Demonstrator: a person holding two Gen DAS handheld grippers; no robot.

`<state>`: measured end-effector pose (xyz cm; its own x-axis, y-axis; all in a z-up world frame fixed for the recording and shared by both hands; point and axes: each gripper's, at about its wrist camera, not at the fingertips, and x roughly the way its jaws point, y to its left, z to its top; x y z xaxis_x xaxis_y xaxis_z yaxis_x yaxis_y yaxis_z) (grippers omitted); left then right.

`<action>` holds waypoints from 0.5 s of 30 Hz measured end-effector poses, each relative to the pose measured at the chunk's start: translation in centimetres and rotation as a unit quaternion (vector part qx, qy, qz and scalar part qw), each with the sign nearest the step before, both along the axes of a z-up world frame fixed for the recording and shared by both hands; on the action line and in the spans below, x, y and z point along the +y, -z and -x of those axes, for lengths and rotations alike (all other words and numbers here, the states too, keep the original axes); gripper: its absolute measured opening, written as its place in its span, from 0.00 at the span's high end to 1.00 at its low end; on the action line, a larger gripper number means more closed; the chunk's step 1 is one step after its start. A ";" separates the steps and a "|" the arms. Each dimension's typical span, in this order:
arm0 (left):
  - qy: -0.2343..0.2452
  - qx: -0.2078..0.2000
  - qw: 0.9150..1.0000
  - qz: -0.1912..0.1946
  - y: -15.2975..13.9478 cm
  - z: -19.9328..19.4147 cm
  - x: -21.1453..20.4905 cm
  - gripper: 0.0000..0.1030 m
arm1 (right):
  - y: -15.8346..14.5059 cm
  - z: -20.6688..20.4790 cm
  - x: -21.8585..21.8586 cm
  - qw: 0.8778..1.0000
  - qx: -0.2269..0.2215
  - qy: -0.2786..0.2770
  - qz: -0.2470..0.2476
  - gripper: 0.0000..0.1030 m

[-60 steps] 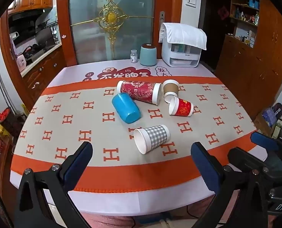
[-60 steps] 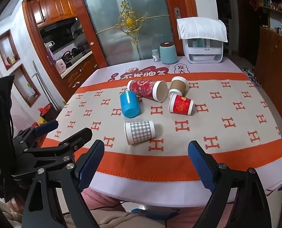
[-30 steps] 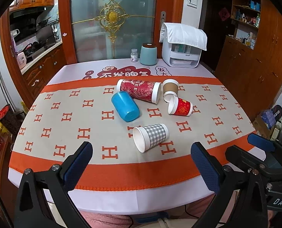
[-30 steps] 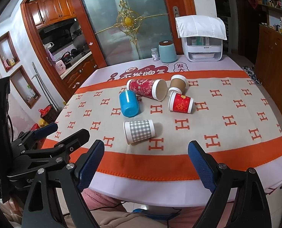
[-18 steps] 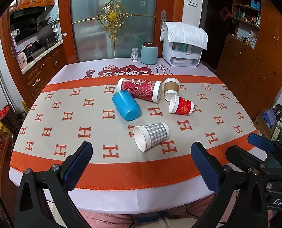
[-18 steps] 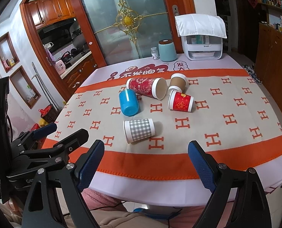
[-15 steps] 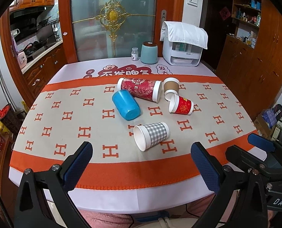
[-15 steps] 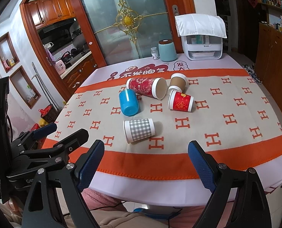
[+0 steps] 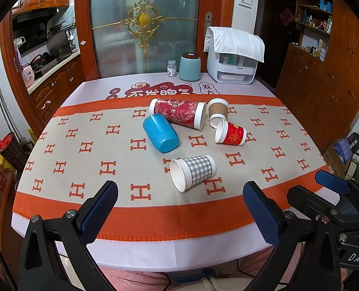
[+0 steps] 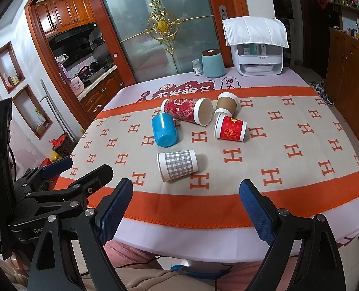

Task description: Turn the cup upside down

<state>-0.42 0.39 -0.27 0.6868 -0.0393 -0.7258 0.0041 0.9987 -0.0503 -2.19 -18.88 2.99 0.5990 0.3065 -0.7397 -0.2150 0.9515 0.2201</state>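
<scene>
Several cups lie on their sides on the table runner (image 9: 87,169): a grey checked paper cup (image 9: 192,172) (image 10: 177,165) nearest me, a blue plastic cup (image 9: 160,136) (image 10: 164,133), a tall red patterned cup (image 9: 178,112) (image 10: 188,110), a small red cup (image 9: 230,135) (image 10: 230,128) and a brown cup (image 9: 217,112) (image 10: 226,105). My left gripper (image 9: 180,214) is open and empty over the table's near edge. My right gripper (image 10: 185,209) is open and empty, also at the near edge. Each gripper shows at the side of the other's view.
At the far end of the table stand a teal canister (image 9: 190,66), a small white bottle (image 9: 171,68) and a white appliance under a white cloth (image 9: 232,58). Wooden cabinets (image 9: 324,80) line the right wall. A glass door (image 9: 143,24) is behind.
Both grippers stay open and almost still; the views have shifted only slightly. The cups have not moved.
</scene>
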 end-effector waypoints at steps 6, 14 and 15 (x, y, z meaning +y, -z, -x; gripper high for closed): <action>0.000 -0.001 1.000 0.000 0.0 0.1 -0.1 0.01 | -0.1 0.0 0.0 1.000 0.000 0.000 0.000 0.12; 0.000 -0.003 1.000 -0.002 -0.1 0.1 -0.1 0.01 | -0.1 0.0 -0.1 1.000 -0.002 0.000 0.001 0.12; 0.000 -0.002 1.000 -0.002 -0.1 0.1 -0.1 0.01 | -0.2 0.0 -0.1 1.000 -0.002 0.000 0.001 0.12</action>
<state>-0.57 0.31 -0.14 0.6902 -0.0368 -0.7227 0.0037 0.9989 -0.0472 -2.14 -18.93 3.17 0.6023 0.3060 -0.7373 -0.2170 0.9516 0.2177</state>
